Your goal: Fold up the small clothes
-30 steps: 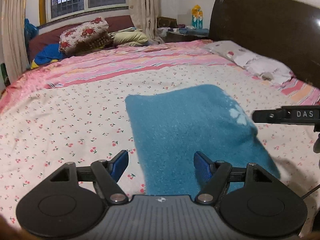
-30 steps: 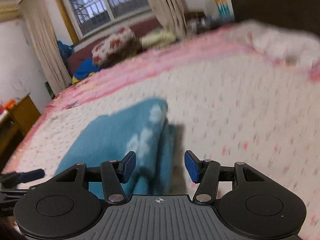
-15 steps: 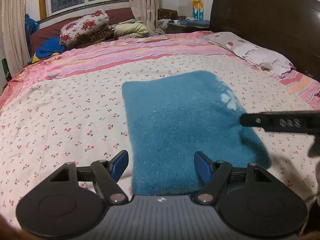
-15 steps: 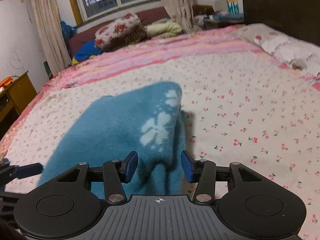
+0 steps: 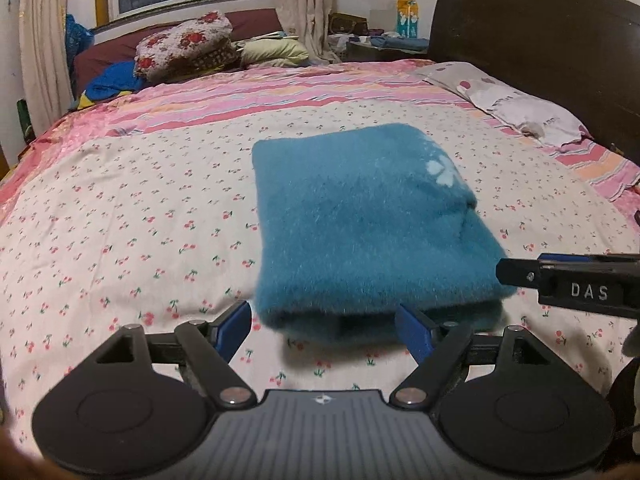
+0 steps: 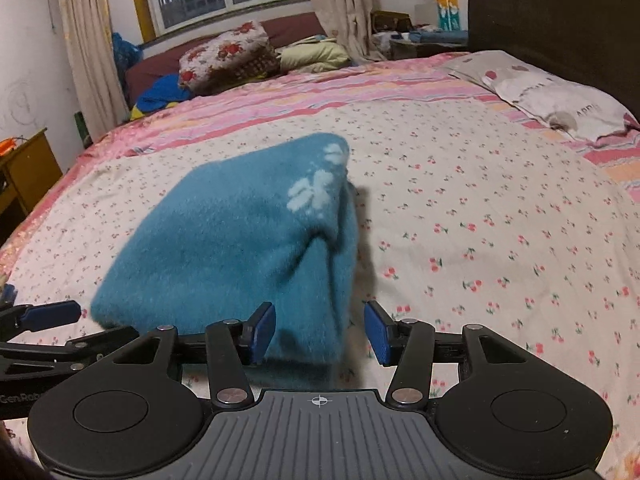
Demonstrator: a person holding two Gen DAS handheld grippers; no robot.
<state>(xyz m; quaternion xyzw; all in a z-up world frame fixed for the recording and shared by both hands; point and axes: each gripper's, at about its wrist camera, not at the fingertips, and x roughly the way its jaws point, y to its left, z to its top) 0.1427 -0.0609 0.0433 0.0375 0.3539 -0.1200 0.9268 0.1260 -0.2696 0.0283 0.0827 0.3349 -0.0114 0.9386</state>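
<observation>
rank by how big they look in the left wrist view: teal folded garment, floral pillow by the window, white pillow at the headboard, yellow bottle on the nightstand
1. teal folded garment
2. white pillow and floral pillow: look alike, and distance differs, so unranked
3. yellow bottle
</observation>
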